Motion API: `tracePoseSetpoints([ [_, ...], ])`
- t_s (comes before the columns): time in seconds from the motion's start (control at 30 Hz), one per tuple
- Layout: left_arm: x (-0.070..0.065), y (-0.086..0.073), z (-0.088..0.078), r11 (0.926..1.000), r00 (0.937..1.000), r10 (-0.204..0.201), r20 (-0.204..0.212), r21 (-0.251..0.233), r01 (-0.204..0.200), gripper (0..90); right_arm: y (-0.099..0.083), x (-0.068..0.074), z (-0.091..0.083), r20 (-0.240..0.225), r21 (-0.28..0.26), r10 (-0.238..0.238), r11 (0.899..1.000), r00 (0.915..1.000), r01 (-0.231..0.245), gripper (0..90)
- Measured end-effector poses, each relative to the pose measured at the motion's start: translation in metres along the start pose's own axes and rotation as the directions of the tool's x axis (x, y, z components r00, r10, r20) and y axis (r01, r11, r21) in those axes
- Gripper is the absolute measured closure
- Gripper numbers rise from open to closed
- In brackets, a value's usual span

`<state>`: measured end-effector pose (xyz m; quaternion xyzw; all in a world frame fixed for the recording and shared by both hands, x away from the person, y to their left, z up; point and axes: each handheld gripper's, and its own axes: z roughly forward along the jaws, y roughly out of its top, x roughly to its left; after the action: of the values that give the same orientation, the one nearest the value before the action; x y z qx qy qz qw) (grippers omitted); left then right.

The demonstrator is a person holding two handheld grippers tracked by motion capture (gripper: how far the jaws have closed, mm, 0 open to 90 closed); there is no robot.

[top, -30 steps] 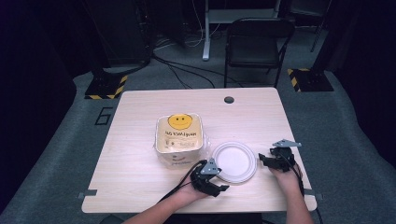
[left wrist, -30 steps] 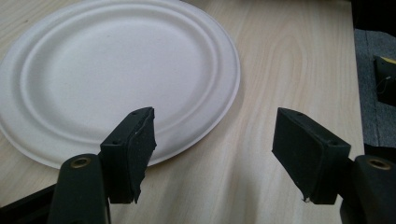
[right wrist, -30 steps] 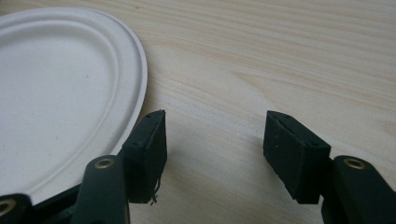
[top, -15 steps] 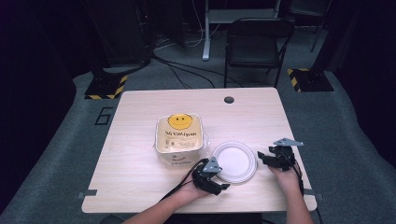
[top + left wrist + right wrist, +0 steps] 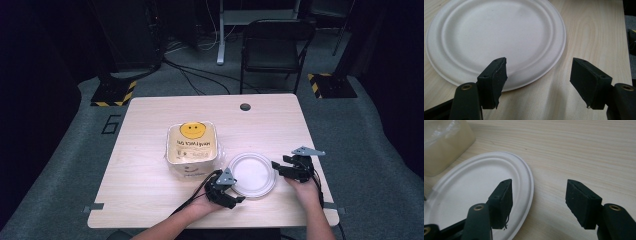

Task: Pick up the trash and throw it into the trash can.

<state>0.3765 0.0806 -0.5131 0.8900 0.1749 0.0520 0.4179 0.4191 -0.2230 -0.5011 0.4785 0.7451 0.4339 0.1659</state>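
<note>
A white paper plate [image 5: 251,175] lies on the wooden table near its front edge, with nothing on it. My left gripper [image 5: 236,197] sits at the plate's near-left rim, open; in the left gripper view [image 5: 539,77] one jaw hangs over the plate [image 5: 496,37] rim and the other over bare wood. My right gripper [image 5: 275,166] rests at the plate's right rim, open too; in the right gripper view [image 5: 537,200] its left jaw is above the plate [image 5: 474,195] edge. Nothing is held by either.
A square clear container [image 5: 192,145] with a yellow smiley lid stands left of the plate, and its wall shows in the right gripper view [image 5: 444,142]. A round cable hole [image 5: 245,107] is at the table's back. A black folding chair [image 5: 272,47] stands beyond the table.
The right gripper has edged slightly left toward the plate's rim. The left gripper and the plate have kept their places.
</note>
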Motion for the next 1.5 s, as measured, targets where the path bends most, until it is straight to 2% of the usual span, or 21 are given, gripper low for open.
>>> tracePoseSetpoints([
  [0.03, 0.000, 0.000, 0.000, 1.0000, 1.0000, -0.003, 0.001, -0.001, 0.003, 29.2, 0.001, 0.002, -0.001, -0.018, -0.009, 0.006, 1.000, 0.9998, -0.006, 37.8],
  [0.2, 0.000, -0.001, 0.001, 1.0000, 1.0000, -0.001, 0.002, 0.002, 0.001, 29.2, 0.003, 0.006, 0.000, -0.037, -0.011, 0.001, 1.000, 0.9993, -0.001, 37.8],
  [0.4, 0.000, -0.002, 0.001, 1.0000, 1.0000, -0.007, -0.001, 0.003, 0.007, 29.3, 0.004, 0.013, 0.005, -0.078, 0.013, -0.017, 1.000, 0.9968, 0.018, 37.8],
  [0.77, 0.001, -0.005, 0.002, 0.9999, 1.0000, -0.004, -0.005, 0.010, 0.004, 29.6, 0.004, 0.020, 0.015, -0.131, 0.053, -0.008, 0.998, 0.9913, 0.015, 43.1],
  [0.8, 0.001, -0.006, 0.002, 1.0000, 1.0000, -0.004, -0.004, 0.008, 0.004, 29.6, 0.006, 0.022, 0.014, -0.149, 0.044, -0.008, 0.999, 0.9889, 0.015, 46.0],
  [0.93, 0.001, -0.006, 0.002, 1.0000, 1.0000, -0.006, -0.005, 0.006, 0.006, 29.6, 0.008, 0.024, 0.012, -0.171, 0.024, -0.003, 1.000, 0.9853, 0.007, 50.1],
  [1.07, 0.001, -0.006, 0.001, 1.0000, 1.0000, -0.003, -0.003, 0.009, 0.003, 29.7, 0.013, 0.023, 0.005, -0.206, -0.017, 0.013, 1.000, 0.9785, -0.017, 58.8],
  [1.2, 0.001, -0.006, 0.000, 1.0000, 1.0000, -0.006, -0.006, 0.006, 0.006, 29.8, 0.015, 0.024, 0.000, -0.225, -0.043, 0.014, 0.999, 0.9742, -0.024, 66.4],
  [1.37, 0.001, -0.007, 0.001, 0.9999, 1.0000, -0.002, -0.006, 0.017, 0.002, 29.8, 0.019, 0.025, -0.006, -0.235, -0.062, 0.015, 0.998, 0.9718, -0.031, 71.4],
  [1.4, 0.001, -0.007, 0.001, 0.9999, 1.0000, 0.000, -0.006, 0.017, 0.000, 29.8, 0.022, 0.026, -0.010, -0.249, -0.069, 0.025, 0.997, 0.9681, -0.044, 73.4],
  [1.5, 0.001, -0.007, 0.001, 0.9999, 1.0000, -0.001, -0.006, 0.015, 0.001, 29.9, 0.023, 0.027, -0.013, -0.257, -0.080, 0.016, 0.996, 0.9662, -0.038, 75.4],
])
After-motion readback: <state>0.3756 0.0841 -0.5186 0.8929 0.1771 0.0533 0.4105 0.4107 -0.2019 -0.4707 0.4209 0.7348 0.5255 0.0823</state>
